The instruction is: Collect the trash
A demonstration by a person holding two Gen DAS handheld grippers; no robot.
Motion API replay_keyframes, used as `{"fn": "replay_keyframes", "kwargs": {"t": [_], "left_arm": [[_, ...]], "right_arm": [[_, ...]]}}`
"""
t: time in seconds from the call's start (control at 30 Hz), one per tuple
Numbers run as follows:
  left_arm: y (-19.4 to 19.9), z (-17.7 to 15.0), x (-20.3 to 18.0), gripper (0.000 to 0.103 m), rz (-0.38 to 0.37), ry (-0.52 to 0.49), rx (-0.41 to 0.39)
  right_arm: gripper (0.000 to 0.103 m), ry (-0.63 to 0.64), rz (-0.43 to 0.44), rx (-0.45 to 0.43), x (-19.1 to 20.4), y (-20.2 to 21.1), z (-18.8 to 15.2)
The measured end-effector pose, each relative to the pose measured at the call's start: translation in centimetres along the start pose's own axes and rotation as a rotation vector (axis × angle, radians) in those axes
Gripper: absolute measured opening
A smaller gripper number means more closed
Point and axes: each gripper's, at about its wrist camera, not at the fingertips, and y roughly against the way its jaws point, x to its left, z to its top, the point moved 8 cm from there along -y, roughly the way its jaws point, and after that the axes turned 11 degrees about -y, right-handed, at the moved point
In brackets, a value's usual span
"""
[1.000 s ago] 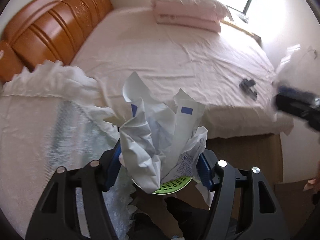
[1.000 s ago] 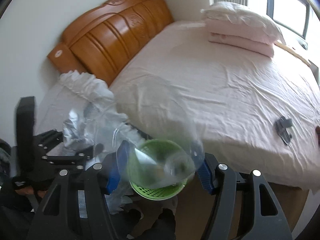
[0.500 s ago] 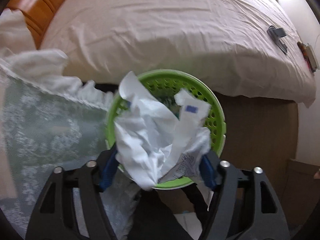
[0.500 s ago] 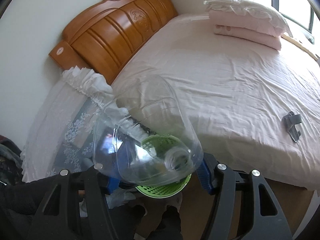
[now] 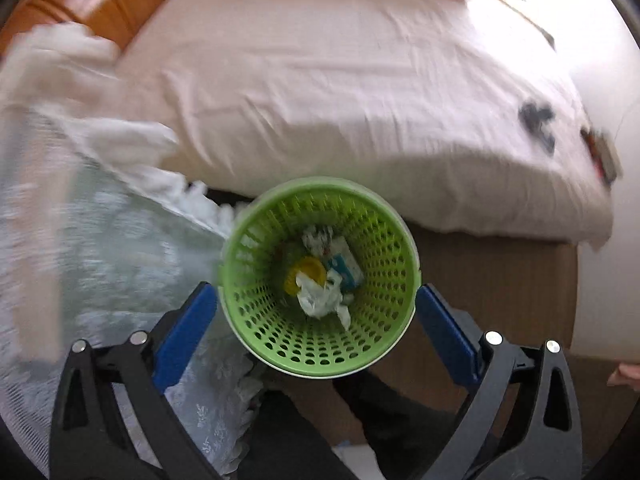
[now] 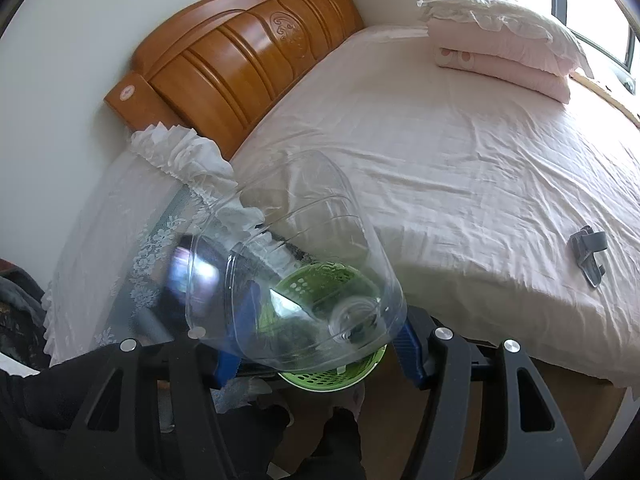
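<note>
Trash is going into the round green perforated plastic basket (image 5: 320, 276), which sits at lower centre of the left wrist view, on the floor beside the bed with the pale pink sheet (image 5: 360, 92). Inside it lie a crumpled white paper wad (image 5: 322, 300), a yellow round lid (image 5: 306, 274) and a small blue-and-white carton (image 5: 346, 264). The left gripper (image 5: 316, 312) hangs above the basket with its blue-padded jaws spread wide and nothing between them, so its drop looks done.

In the right wrist view, the right gripper (image 6: 316, 344) clamps a large clear plastic bottle (image 6: 296, 276) at lower centre, mouth end tilted down towards the basket (image 6: 332, 376) just beneath.

The step in hand appears to be depositing the bottle. Next, the right gripper would need to centre the bottle over the rim and then spread its jaws; the bottle looks nearly as wide as the basket, so poor alignment could leave it perched or tipping out.
</note>
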Motion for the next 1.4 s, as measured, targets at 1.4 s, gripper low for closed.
{"fn": "replay_keyframes", "kwargs": {"t": [1.4], "left_arm": [[31.4,-6.3,21.9,0.095,0.436,0.462,-0.395]], "right_arm": [[0.101,0.304,0.039,-0.131,22.7,-1.4,7.2]]}}
